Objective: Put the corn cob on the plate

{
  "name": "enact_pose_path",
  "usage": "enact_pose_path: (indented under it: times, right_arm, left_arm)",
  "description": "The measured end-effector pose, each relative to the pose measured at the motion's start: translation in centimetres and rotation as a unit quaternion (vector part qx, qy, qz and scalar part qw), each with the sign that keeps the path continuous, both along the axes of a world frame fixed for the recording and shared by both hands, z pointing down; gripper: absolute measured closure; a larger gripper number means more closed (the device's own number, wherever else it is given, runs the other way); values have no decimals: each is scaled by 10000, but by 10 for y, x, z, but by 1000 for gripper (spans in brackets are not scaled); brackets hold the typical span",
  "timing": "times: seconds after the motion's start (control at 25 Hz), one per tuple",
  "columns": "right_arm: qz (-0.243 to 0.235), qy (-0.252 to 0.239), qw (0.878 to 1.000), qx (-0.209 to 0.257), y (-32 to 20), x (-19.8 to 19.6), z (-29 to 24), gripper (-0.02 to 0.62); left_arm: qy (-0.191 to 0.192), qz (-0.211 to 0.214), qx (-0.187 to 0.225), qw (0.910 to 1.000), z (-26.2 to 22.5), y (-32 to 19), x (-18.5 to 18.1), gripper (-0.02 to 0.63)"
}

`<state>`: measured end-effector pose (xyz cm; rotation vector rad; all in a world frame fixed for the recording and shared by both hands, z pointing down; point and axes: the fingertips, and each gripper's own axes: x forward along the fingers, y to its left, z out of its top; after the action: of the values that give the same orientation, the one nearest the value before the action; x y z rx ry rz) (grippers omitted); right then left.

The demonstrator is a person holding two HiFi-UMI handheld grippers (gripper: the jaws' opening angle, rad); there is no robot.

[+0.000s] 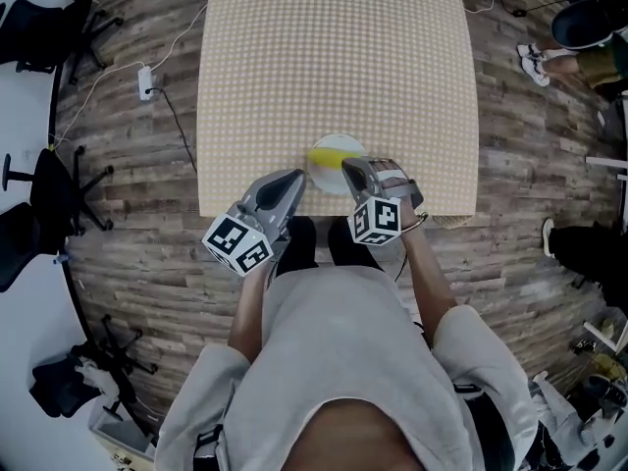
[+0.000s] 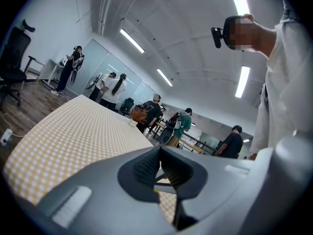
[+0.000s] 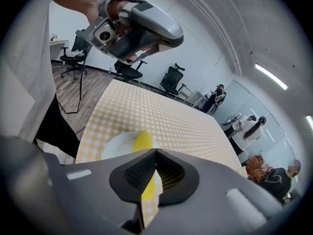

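The corn cob lies on the white plate, which sits at the near edge of the checked counter, right in front of me. By how things lie, the task looks done.

My right gripper hangs over the plate's near side with its jaws pressed together and nothing between them; the cob shows beyond them. My left gripper hovers just left of the plate, also pressed together and empty.

If I had to take the cob again, I'd expect it to be light and stiff, and round enough to roll on the smooth plate. I'd pinch it across the middle of its length, where a squeeze shouldn't tip it. Whether its skin is bumpy or slick, I can't tell.

I count one cob, one plate and two grippers.
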<state>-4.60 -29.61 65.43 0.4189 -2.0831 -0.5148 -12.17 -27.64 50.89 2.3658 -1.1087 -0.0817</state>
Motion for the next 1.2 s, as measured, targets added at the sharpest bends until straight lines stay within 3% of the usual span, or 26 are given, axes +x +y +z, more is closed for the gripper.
enact_pose_path:
  times: [0.28, 0.48, 0.56, 0.64, 0.8, 0.88, 0.96, 1.2]
  right_arm:
    - [288, -186, 9992, 226, -8, 11, -27, 595]
    - [980, -1373, 9857, -1, -20, 15, -69, 595]
    - [1253, -1997, 9717, -174, -21, 17, -88, 595]
    - [1590, -2744, 9469, -533, -22, 23, -105, 595]
    - [2147, -4430, 8564, -1558, -26, 42, -145, 595]
    - [2162, -4886, 8260, -1798, -26, 53, -162, 595]
    - [2086, -5003, 8213, -1779, -24, 63, -175, 595]
    - [1935, -4990, 8333, -1386, -9, 83, -206, 597]
  left_arm:
    - [-160, 88, 358, 9992, -31, -2, 13, 598]
    - [-279, 180, 647, 9973, -53, -9, 23, 598]
    - [-320, 224, 770, 9963, -61, -11, 29, 598]
    - [-365, 270, 878, 9951, -69, -12, 39, 598]
    - [-443, 306, 1109, 9924, -81, -14, 60, 598]
    - [-466, 297, 1171, 9916, -85, -13, 69, 598]
    - [-485, 275, 1180, 9915, -86, -9, 78, 598]
    - [-525, 320, 1043, 9926, -80, 10, 91, 598]
